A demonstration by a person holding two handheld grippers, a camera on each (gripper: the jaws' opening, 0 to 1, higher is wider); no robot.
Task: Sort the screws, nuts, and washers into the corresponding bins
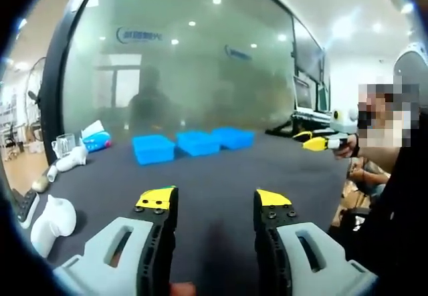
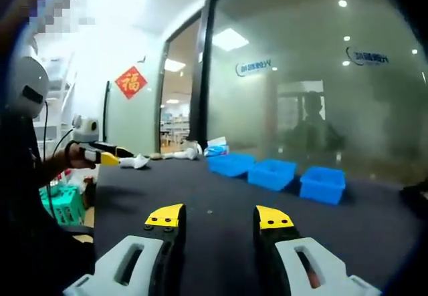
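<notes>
Left gripper point(image 1: 215, 201): grey jaws with yellow tips spread apart, nothing between them, hovering over the dark table.
Right gripper point(image 2: 219, 217): grey, yellow-tipped jaws likewise spread wide and holding nothing.
Dark matte table point(image 1: 221, 169): stretches ahead in both views up to a frosted glass wall point(image 1: 194, 62).
Three blue plastic bins point(image 1: 192, 143): in a row near the table's far edge by the glass; in the right gripper view point(image 2: 275, 174) they sit ahead and to the right, just beside one another.
Screws, nuts and washers: too small to tell; one tiny speck point(image 2: 209, 211) lies on the table just ahead of the right jaws.
Another person's yellow-tipped gripper point(image 1: 315, 143): held over the table's right edge.
White rounded objects point(image 1: 53, 221): at the left edge of the table.
</notes>
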